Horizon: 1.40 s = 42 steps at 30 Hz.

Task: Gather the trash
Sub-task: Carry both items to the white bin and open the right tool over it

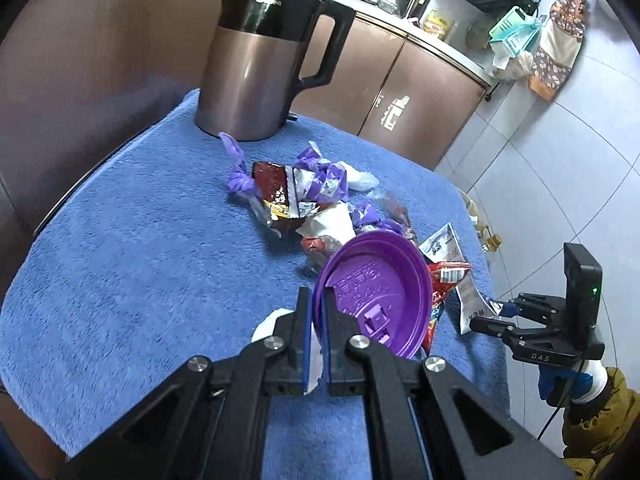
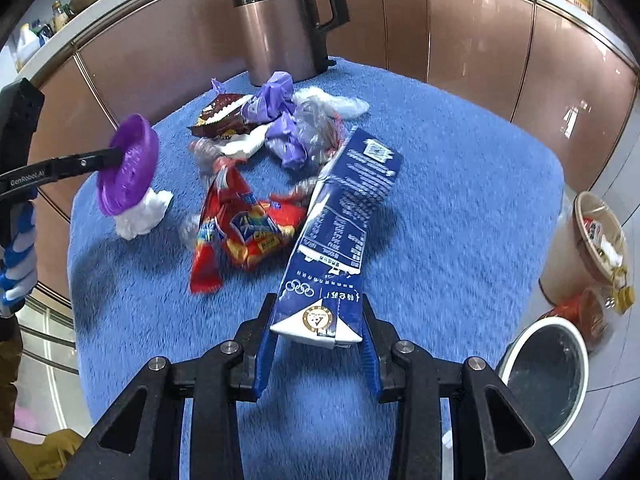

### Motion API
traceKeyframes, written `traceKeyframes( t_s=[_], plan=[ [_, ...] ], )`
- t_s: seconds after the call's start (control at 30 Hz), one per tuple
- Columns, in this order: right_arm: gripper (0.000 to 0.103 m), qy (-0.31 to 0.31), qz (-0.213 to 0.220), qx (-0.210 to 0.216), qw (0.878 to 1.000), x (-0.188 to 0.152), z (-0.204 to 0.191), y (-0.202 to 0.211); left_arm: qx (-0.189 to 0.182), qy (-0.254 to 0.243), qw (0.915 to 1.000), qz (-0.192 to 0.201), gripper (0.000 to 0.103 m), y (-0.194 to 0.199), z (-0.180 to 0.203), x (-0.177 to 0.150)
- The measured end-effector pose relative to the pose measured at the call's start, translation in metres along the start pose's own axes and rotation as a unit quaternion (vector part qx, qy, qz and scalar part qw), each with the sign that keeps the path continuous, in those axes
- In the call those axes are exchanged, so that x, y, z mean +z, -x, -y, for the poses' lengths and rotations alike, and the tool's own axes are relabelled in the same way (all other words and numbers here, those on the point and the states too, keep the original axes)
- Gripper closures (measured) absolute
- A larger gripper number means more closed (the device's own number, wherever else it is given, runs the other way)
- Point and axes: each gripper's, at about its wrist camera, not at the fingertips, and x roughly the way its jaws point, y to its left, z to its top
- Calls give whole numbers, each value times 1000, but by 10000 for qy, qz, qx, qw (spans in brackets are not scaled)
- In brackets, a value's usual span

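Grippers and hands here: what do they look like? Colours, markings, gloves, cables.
Both grippers are black linkage frames with silver pivot bolts and blue finger pads. The left gripper reads "GenRobot.AI"; the right gripper reads "DAS", with a green LED and black cable. Blue-and-white gloves, olive sleeves.

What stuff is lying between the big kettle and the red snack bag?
In the right wrist view, purple wrappers, a brown packet and crumpled clear plastic lie between the kettle and the red snack bag.

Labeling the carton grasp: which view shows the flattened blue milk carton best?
Right wrist view: the flattened blue milk carton fills the centre, its white end clamped in the right tool. The left wrist view shows only that tool at its edge; the carton isn't identifiable there.
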Motion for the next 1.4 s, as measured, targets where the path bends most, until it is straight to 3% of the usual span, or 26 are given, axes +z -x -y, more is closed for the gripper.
traceKeyframes(
  t_s=[0.27,0.4,0.53,0.7,0.9,1.2,1.27,1.3,1.33,1.4],
  plan=[
    [70,-344,389,233,9984,-11,17,20,-105,273,9993,223,99,26,7,5],
    [70,-727,744,499,9933,-23,34,37,-171,170,9993,286,99,30,31,15],
    [71,-1138,1161,498,9854,-37,57,62,-333,-107,9992,219,99,19,75,27],
    [71,-1865,1632,141,9687,-73,105,103,-723,-557,9958,11,99,-14,152,38],
    [71,-2770,1865,-495,9413,-119,175,140,-1164,-1085,9864,-406,99,-79,265,46],
    [70,-3366,1716,-1174,9184,-144,248,128,-1263,-1408,9784,-839,99,-171,398,57],
    [62,-3483,1611,-1442,9121,-152,260,122,-1309,-1463,9755,-990,97,-186,416,51],
    [47,-3569,1562,-1625,9066,-157,268,122,-1269,-1524,9742,-1074,97,-195,426,48],
    [39,-3659,1558,-1715,9013,-165,275,125,-1286,-1558,9729,-1121,97,-200,433,45],
    [39,-3873,1597,-1782,8904,-178,281,130,-1357,-1533,9713,-1213,96,-209,441,41]
  ],
)
